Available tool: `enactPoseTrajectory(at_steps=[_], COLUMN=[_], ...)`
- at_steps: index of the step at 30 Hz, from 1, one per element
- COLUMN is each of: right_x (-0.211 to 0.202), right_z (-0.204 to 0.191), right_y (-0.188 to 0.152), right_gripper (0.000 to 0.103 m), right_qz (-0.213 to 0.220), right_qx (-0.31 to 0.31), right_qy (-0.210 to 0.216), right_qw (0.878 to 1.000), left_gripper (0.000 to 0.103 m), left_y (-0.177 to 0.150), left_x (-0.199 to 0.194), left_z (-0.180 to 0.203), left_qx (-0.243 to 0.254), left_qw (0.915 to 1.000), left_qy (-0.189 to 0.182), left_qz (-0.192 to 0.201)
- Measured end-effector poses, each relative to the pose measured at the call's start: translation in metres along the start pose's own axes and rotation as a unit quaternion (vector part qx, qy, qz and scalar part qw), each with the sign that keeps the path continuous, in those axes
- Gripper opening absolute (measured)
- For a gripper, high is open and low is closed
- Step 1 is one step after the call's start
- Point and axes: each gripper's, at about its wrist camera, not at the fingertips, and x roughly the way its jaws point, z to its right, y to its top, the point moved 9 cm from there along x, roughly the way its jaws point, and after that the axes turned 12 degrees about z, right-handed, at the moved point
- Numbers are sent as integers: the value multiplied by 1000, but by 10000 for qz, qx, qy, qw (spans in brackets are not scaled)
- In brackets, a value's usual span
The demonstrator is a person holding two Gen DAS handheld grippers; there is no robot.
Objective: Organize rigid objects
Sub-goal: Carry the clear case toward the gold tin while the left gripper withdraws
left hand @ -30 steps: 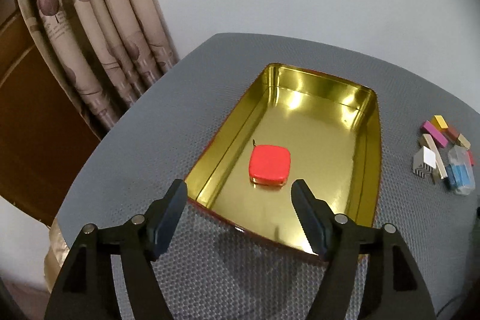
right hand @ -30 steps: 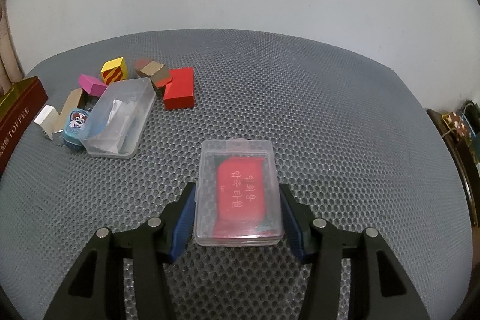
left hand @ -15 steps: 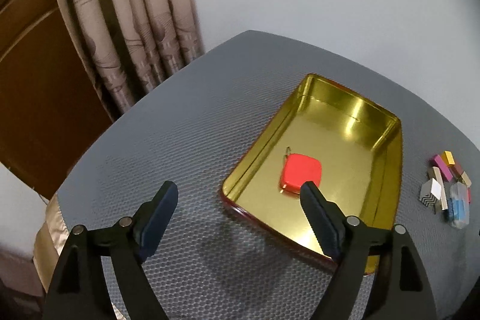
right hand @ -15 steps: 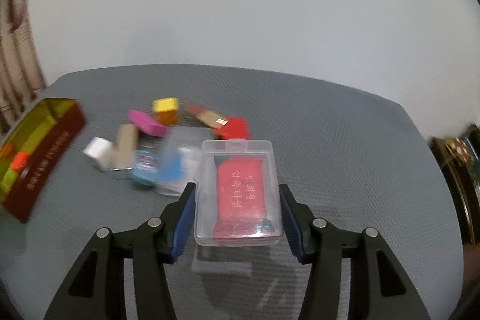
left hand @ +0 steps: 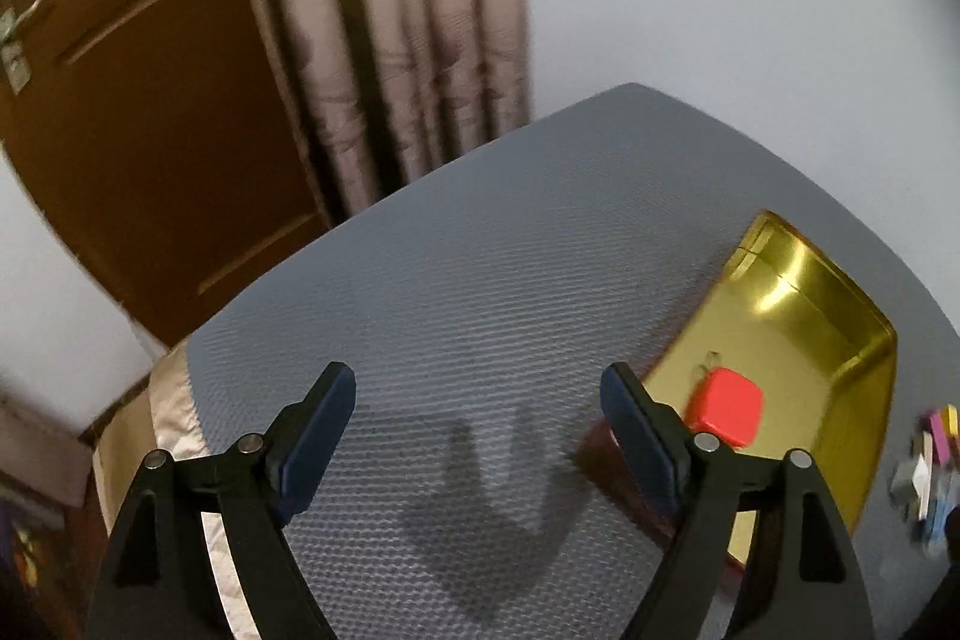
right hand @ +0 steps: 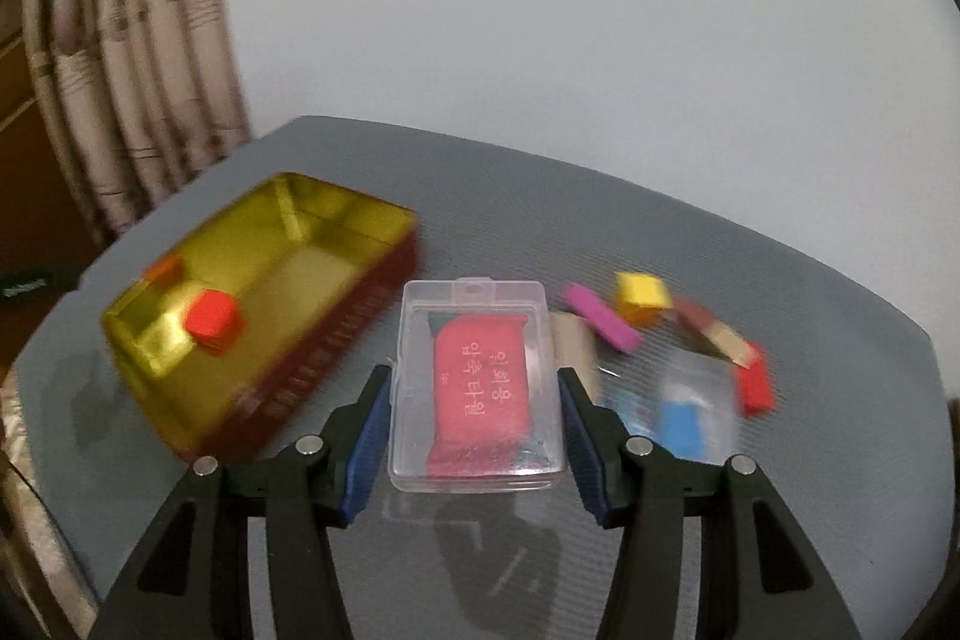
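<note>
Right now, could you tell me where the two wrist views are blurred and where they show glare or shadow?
Left wrist view: curtain smeared by motion; glare on the gold tin's far wall; the left gripper casts a forked shadow on the grey mat. Right wrist view: tin and coloured blocks blurred, while the held clear plastic case stays sharp.
</note>
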Motion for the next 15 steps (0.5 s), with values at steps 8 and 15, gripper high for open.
enactPoseTrajectory(at_steps=[8,15], right_x=[47,87], right_z=[-95,-131], right_y=[26,28], right_gripper=[54,54], right_qz=[-104,-349], right_qx=[-414,-754], right_qy=[632,714], right_qw=[9971,9940], left_gripper=[81,81], left_y=[-1,-9], left_x=[12,18], left_z=[-26,-34], left_qx=[-212,-375], left_qw=[9995,9990], left_qy=[253,187], left_qz=[3,-174])
